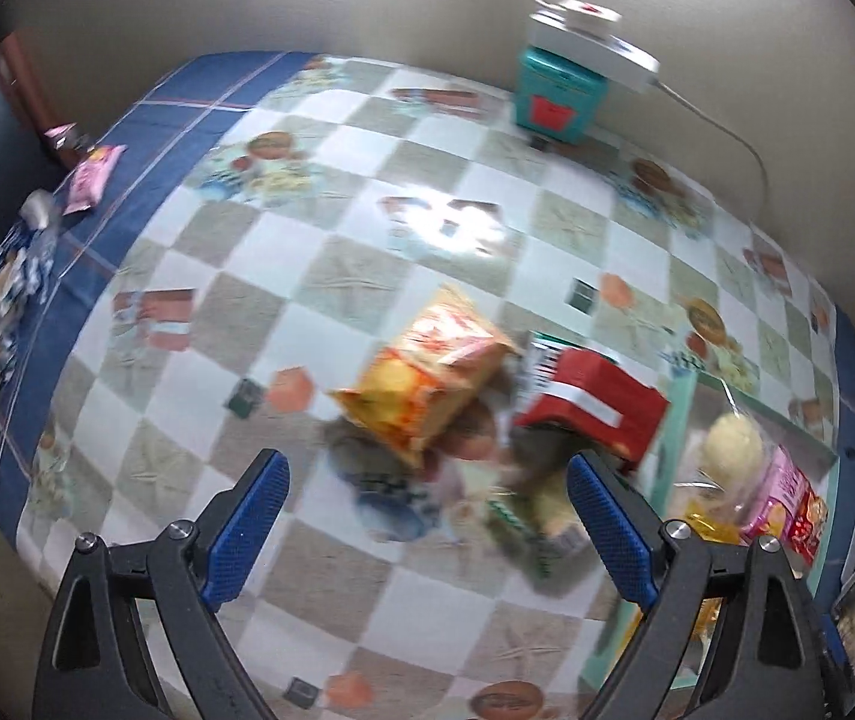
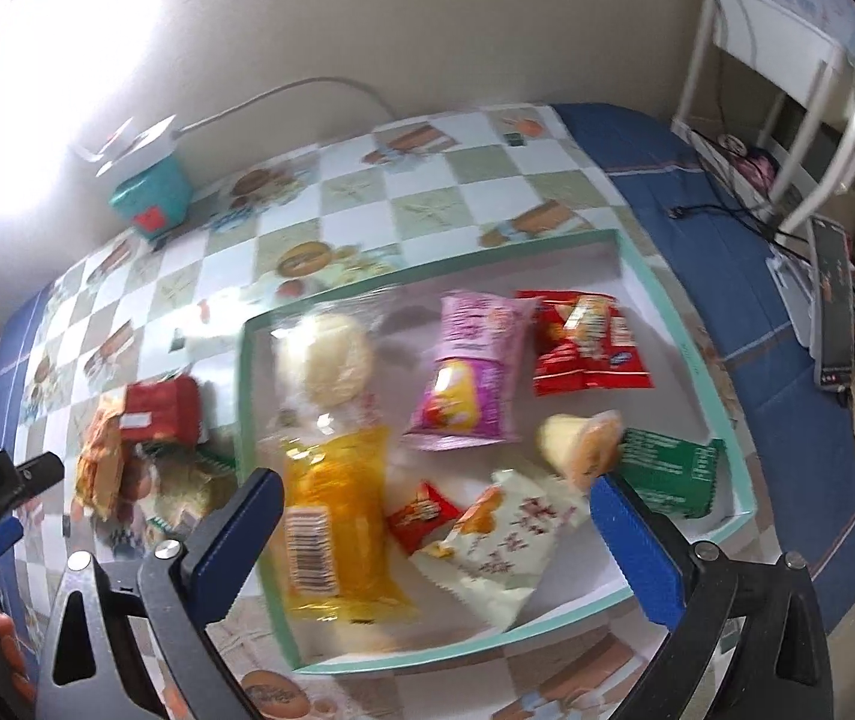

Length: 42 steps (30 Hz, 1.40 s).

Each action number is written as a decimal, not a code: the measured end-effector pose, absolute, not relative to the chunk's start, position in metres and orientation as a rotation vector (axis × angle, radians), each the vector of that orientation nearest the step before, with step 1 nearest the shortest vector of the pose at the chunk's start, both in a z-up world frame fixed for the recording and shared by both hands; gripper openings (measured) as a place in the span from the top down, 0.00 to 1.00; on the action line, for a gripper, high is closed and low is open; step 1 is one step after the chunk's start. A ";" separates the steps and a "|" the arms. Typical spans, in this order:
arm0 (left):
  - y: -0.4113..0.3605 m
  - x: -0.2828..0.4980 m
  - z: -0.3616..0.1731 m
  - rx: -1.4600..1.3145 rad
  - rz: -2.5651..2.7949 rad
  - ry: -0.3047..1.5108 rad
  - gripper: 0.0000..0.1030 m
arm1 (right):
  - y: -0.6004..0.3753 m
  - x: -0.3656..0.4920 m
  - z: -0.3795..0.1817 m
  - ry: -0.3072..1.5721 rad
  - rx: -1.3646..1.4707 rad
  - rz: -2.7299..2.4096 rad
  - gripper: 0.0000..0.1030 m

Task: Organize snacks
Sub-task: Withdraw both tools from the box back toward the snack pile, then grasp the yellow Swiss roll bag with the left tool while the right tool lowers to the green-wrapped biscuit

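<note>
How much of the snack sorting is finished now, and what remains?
Done: several packets already lie in the tray, among them the yellow bag, pink bag and green packet. In hand: nothing; the right gripper above the tray and the left gripper are both open and empty. Left: a small pile beside the tray, including the orange bag and red box, plus the pink packet at the table's far edge.

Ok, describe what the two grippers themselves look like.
Both look alike: the left gripper and right gripper have black plastic arms with triangular cut-outs, silver round bolts at the pivots, and blue textured pads on the fingers. No cables or sleeves are visible.
</note>
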<state>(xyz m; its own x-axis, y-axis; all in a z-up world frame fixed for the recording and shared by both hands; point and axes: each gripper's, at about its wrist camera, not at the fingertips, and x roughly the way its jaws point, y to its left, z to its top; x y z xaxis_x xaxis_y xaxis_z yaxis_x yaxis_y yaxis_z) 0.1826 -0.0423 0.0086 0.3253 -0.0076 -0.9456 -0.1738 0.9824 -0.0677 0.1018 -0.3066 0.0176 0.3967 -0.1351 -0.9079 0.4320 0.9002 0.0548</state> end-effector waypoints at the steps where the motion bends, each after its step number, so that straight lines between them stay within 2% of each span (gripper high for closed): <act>1: -0.034 0.182 0.010 -0.180 0.119 1.232 0.09 | -0.296 0.104 0.017 1.114 0.291 -0.343 0.00; 14: 0.083 0.169 0.006 -0.308 0.278 1.232 0.09 | -0.200 0.123 0.003 1.158 0.255 -0.158 0.00; 20: 0.111 0.168 0.004 -0.371 0.303 1.231 0.09 | -0.177 0.132 -0.004 1.164 0.253 -0.109 0.00; 42: 0.075 0.206 -0.028 -0.419 0.159 1.289 0.09 | -0.174 0.157 -0.039 1.210 0.276 -0.097 0.00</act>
<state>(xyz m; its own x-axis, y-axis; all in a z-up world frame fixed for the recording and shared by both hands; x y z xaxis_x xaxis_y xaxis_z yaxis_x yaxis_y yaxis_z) 0.2060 0.0748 -0.0276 0.2795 -0.1166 -0.9530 -0.3443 0.9144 -0.2128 0.1567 -0.1745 -0.0387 0.3536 0.0729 -0.9325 0.2205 0.9624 0.1588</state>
